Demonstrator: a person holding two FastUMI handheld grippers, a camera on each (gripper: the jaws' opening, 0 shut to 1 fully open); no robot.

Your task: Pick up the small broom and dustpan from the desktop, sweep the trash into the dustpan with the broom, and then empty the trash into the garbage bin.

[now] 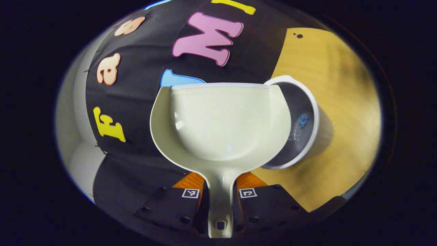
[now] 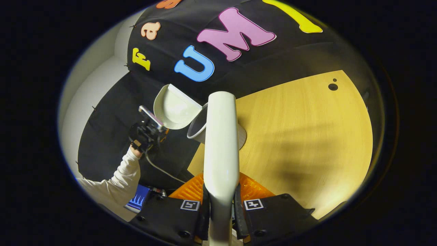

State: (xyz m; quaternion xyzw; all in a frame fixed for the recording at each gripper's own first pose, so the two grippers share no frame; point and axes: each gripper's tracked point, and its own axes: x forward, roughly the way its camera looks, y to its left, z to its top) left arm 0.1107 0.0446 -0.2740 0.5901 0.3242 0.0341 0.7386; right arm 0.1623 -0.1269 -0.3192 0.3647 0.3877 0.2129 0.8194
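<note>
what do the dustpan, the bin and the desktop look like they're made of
Dustpan: likely glossy moulded plastic, cream, with soft highlights on its scoop. Garbage bin: probably plastic too, smooth with a pale rim and greyer inside. Desktop: wood or wood-look laminate, showing fine straight grain and a matte sheen.

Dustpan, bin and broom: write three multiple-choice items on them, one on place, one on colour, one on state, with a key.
1. Where is the dustpan?
A. flat on the desktop
B. lifted beside the bin
C. under the desk

2. What colour is the scrap inside the bin?
A. blue
B. red
C. green

3. How does the left gripper stand?
A. open, empty
B. shut on the broom handle
C. shut on the dustpan's handle

Key: 1 B, the pan hangs at the bin's rim. 2 A, a blue bit lies inside. 3 C, both fingers press the handle.
</note>
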